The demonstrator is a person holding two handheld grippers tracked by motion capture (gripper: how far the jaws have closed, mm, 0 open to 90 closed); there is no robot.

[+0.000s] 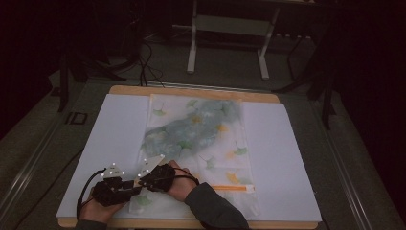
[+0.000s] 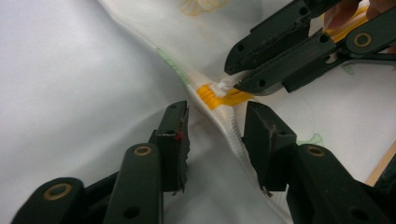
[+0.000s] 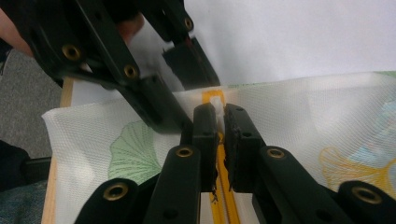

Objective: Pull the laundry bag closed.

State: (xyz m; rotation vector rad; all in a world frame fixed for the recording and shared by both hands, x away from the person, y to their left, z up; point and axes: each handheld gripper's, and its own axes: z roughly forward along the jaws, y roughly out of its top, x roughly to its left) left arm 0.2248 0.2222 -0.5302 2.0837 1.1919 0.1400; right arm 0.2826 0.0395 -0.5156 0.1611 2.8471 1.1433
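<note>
A white mesh bag (image 1: 201, 134) printed with green and yellow leaves lies flat on a white sheet (image 1: 287, 158). Its orange zipper (image 3: 224, 200) runs along the near edge. My right gripper (image 3: 217, 114) is shut on the zipper's small white pull (image 3: 216, 103) at the bag's near left corner. The left gripper (image 2: 217, 116) stands open astride the raised fabric ridge just behind the orange zipper end (image 2: 212, 98), its pads not touching the cloth. In the high view both grippers meet tip to tip at that corner, the left (image 1: 125, 186) and the right (image 1: 143, 180).
The white sheet covers a wooden tabletop (image 1: 191, 91) whose edge shows at the back and front. Beyond the table stand a white metal frame's legs (image 1: 191, 48) and cables on a dark floor. The person's sleeve (image 1: 215, 211) comes in at the front.
</note>
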